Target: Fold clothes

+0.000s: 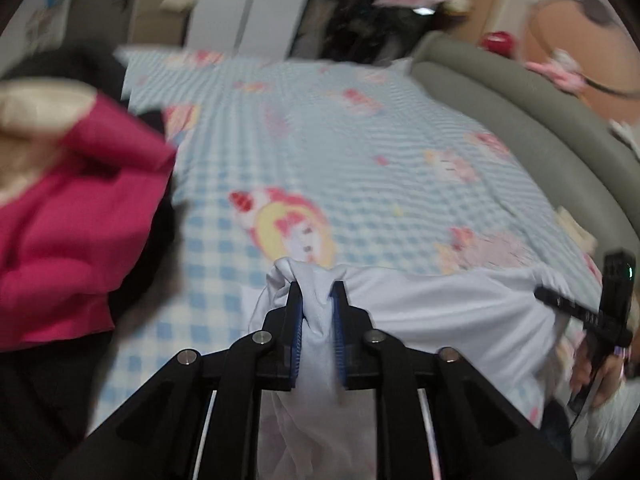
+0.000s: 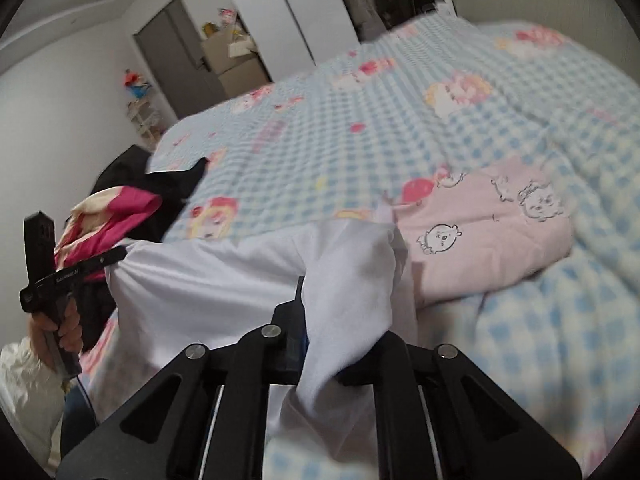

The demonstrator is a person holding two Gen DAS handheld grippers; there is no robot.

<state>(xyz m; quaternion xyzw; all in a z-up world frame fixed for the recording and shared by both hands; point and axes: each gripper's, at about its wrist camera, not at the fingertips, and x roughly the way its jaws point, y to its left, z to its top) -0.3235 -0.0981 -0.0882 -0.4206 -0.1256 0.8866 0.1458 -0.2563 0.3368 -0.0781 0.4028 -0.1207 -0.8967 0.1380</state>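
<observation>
- The left gripper (image 1: pixel 316 288) has its two black, blue-padded jaws closed to a narrow gap on a bunched fold of the white cloth garment (image 1: pixel 440 304), which rises between them and hangs below
- From that pinch the white cloth garment stretches right, above the blue-and-white checked bedspread with cartoon prints (image 1: pixel 320 128), towards the right gripper (image 1: pixel 576 308) at the frame's right edge
- In the right wrist view the right gripper's (image 2: pixel 320 292) jaws are almost wholly draped by the cloth; they appear clamped on it, one black finger (image 2: pixel 299 292) showing
- Left of the garment on the bedspread lies a magenta cloth garment (image 1: pixel 72 232) on dark clothing (image 1: pixel 156 240)
- Right of the white garment lies a pale pink padded cloth with drawn cartoon faces (image 2: pixel 492 232), just beside it
- A grey padded headboard (image 1: pixel 520 120) borders the bedspread's right side
</observation>
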